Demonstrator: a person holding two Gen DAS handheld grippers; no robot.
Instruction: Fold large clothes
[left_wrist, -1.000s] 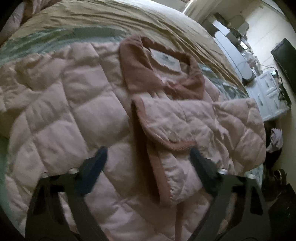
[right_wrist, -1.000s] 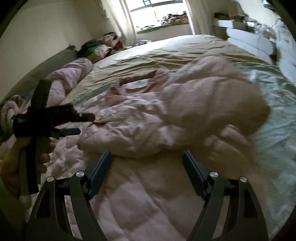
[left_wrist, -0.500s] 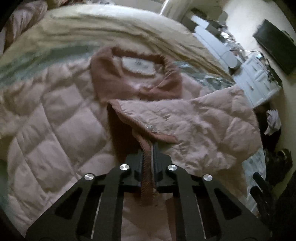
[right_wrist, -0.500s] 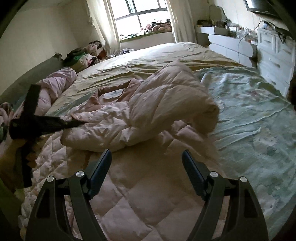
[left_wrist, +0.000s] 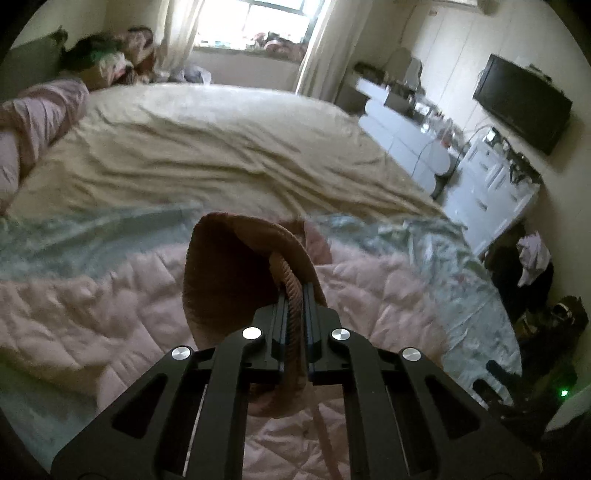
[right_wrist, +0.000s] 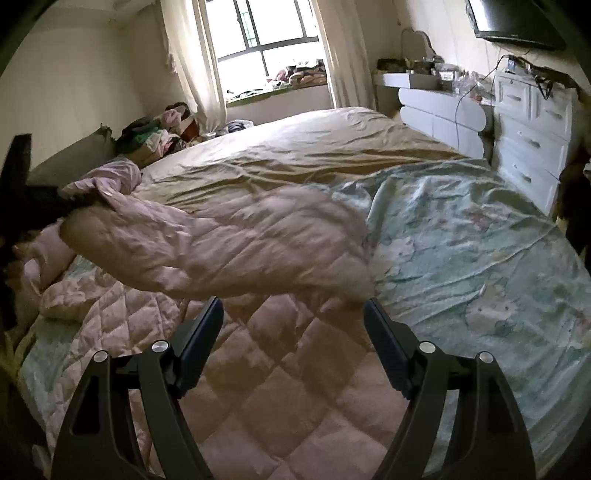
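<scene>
Both tongs in view. My left tongs (left_wrist: 294, 314) are clamped tight on the brown corded edge (left_wrist: 291, 284) of the pink quilted jacket (right_wrist: 229, 243), w/ the brown lining (left_wrist: 229, 273) bulging up just past the fingers. From the right wrist cam, that held part of the jacket hangs lifted across the bed (right_wrist: 295, 147), stretching from the left tongs (right_wrist: 44, 206) at frame left toward the middle; it's blurred. Rest of the jacket lies flat on the pale green floral sheet (right_wrist: 461, 240), directly under my right tongs (right_wrist: 293, 325), which are spread wide w/ nothing between the fingers, above the quilted fabric. Beige cover (left_wrist: 221, 147) fills the far half of the bed. White dresser (right_wrist: 528, 136) stands right of the bed, TV (left_wrist: 524, 103) on the wall above it.
</scene>
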